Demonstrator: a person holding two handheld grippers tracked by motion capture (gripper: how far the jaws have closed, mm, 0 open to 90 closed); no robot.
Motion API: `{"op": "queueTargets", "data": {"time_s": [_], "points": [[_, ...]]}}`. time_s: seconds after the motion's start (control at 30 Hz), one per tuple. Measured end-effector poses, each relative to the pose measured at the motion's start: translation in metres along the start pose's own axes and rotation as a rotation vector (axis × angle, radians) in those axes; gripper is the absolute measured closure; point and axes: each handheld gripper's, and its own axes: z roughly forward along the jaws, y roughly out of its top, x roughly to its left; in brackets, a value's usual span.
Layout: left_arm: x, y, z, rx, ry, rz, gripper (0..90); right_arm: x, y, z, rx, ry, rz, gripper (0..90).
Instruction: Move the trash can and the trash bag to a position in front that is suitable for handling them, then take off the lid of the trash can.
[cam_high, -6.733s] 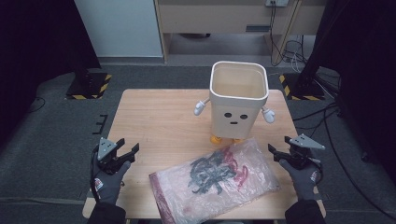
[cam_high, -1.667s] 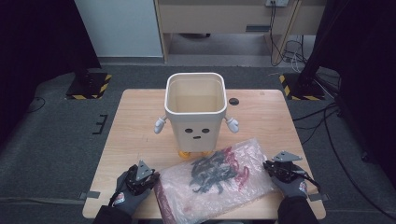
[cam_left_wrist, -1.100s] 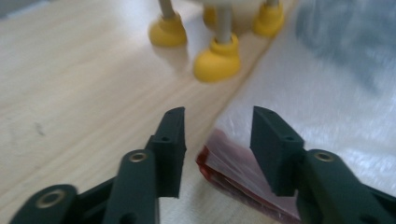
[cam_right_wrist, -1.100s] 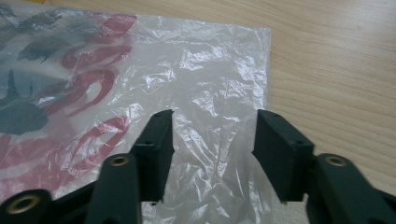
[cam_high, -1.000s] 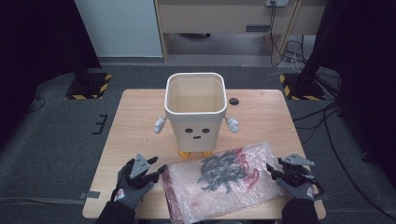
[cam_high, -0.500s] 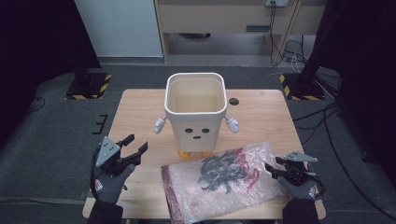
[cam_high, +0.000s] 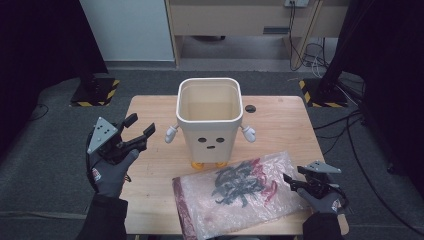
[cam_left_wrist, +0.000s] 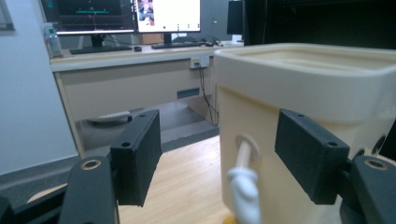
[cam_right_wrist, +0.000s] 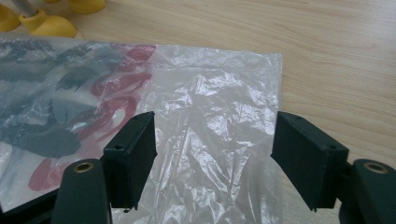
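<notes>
A clear plastic bag (cam_high: 240, 192) printed in black and red is seen lying flat on the near half of a pale wooden tabletop (cam_high: 280, 125), its crinkled film spread from the middle toward the right edge. Just behind it, a cream-coloured bin (cam_high: 209, 120) shaped like a small character is seen standing upright, with a dotted face on its front, stubby white arms at both sides and yellow feet beneath, the feet close to the bag's far edge.

The left tool (cam_high: 136, 134) is held raised off the tabletop's left edge in a gloved hand (cam_high: 107, 172), well apart from the bag and level with the bin's side. Its jaws have just been opening and are seen standing wide, with nothing between them; in the left gripper view (cam_left_wrist: 219, 161) the bin's wall (cam_left_wrist: 299, 93) and one white arm (cam_left_wrist: 243, 186) are framed beyond the pads.

The right tool (cam_high: 290, 182) is kept low at the bag's right end. Its jaws have likewise just been opening; in the right gripper view (cam_right_wrist: 212, 158) they are shown parted over the transparent corner of the bag (cam_right_wrist: 210, 116), the film lying loose below the pads and not pinched by them.

A small dark round mark (cam_high: 250, 108) is visible on the tabletop to the right of the bin. Grey carpet (cam_high: 50, 150) is seen around the tabletop, and a desk with monitors (cam_left_wrist: 126, 18) appears in the background of the left gripper view.
</notes>
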Motion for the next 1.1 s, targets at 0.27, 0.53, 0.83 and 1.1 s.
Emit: {"op": "queueTargets", "data": {"time_s": [0.27, 0.53, 0.83, 1.1], "points": [[-0.005, 0.028, 0.027, -0.016, -0.007, 0.033, 31.6, 0.002, 0.000, 0.003, -0.007, -0.001, 0.002, 27.9], [-0.008, 0.045, 0.056, -0.032, 0.002, 0.055, 31.6, 0.003, -0.001, 0.006, 0.005, -0.006, 0.004, 26.7], [-0.016, 0.057, 0.089, -0.022, -0.012, 0.081, 32.5, 0.003, 0.003, 0.010, 0.005, 0.024, 0.008, 25.4], [-0.017, 0.063, 0.112, 0.007, -0.010, 0.073, 32.6, 0.002, 0.000, 0.013, 0.034, 0.013, 0.000, 23.6]]}}
